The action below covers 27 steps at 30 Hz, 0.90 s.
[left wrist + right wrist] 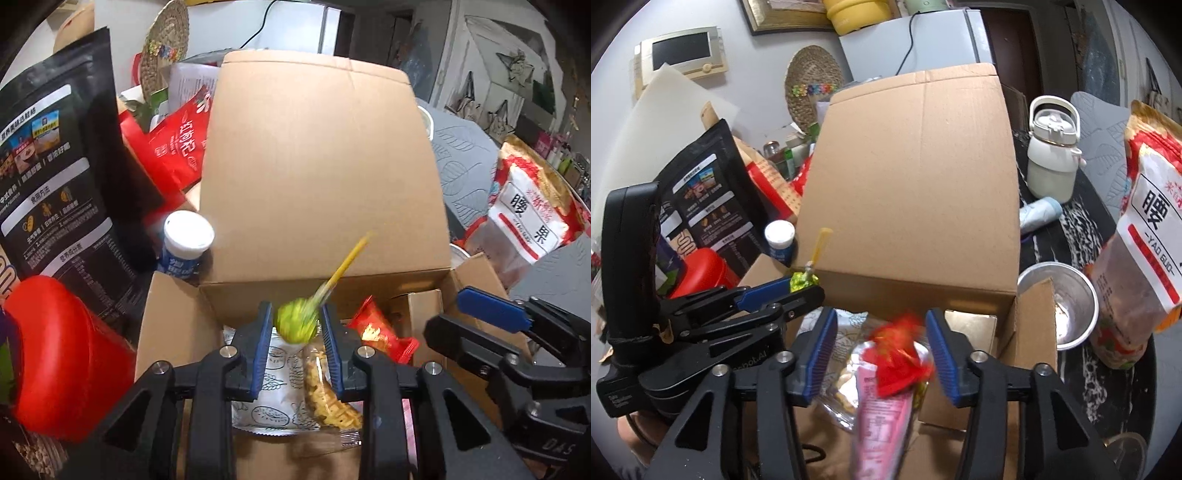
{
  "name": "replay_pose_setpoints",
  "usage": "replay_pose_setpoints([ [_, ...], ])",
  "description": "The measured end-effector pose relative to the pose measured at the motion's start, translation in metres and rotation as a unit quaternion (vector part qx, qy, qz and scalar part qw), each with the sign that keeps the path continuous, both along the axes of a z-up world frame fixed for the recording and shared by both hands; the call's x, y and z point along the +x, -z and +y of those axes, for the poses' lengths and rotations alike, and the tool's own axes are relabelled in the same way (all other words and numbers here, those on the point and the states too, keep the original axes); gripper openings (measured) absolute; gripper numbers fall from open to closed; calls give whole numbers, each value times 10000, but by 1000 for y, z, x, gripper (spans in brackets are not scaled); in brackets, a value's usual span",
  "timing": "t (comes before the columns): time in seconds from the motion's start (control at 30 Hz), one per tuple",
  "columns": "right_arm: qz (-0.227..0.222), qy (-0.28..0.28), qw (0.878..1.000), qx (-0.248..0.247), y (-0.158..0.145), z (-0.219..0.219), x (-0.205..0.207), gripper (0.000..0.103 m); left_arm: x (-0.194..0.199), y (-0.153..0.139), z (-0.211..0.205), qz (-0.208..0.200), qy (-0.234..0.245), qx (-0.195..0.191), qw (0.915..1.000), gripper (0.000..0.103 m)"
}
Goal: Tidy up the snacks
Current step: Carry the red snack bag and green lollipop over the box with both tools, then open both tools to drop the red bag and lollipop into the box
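Observation:
My left gripper (pixel 296 325) holds a green-wrapped lollipop (pixel 296 326) with a yellow stick between its blue pads, above the open cardboard box (pixel 173 325). The lollipop is blurred. It also shows in the right wrist view (pixel 803 279), in the left gripper (pixel 798 286). My right gripper (pixel 882 345) is open over the box; a blurred red packet (pixel 899 363) sits between its pads without touching them. In the left wrist view the right gripper (pixel 476 317) is at the right and the red packet (pixel 380 334) is in the box, beside a white patterned bag (pixel 275 402) and a waffle snack pack (pixel 330 398).
The box's tall back flap (pixel 321 166) stands upright ahead. Left of it are a black pouch (pixel 55 177), a red jar (pixel 66 350), a small white-capped bottle (pixel 186 240) and a red bag (pixel 181 144). Right are a nut bag (pixel 1145 236), metal bowl (pixel 1067 310) and white kettle (pixel 1052 147).

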State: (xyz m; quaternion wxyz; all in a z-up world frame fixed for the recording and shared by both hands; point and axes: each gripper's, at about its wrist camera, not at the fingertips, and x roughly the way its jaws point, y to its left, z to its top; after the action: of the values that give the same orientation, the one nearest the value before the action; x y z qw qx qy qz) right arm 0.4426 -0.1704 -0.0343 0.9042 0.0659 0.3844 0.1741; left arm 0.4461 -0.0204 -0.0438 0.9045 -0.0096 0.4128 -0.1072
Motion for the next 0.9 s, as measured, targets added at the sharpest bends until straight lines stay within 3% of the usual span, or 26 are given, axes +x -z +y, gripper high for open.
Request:
replay_pose_setpoints([
  [0.23, -35, 24, 10000, -29, -3, -1, -4, 51, -4, 4, -1, 152, -1, 32, 9999, 27],
  [0.43, -179, -19, 9998, 48, -11, -1, -16, 51, -15, -8, -2, -2, -38, 127, 9999, 27],
  [0.9, -906, -20, 9959, 2, -75, -4, -76, 56, -77, -78, -10, -727, 13, 218, 9971, 27],
])
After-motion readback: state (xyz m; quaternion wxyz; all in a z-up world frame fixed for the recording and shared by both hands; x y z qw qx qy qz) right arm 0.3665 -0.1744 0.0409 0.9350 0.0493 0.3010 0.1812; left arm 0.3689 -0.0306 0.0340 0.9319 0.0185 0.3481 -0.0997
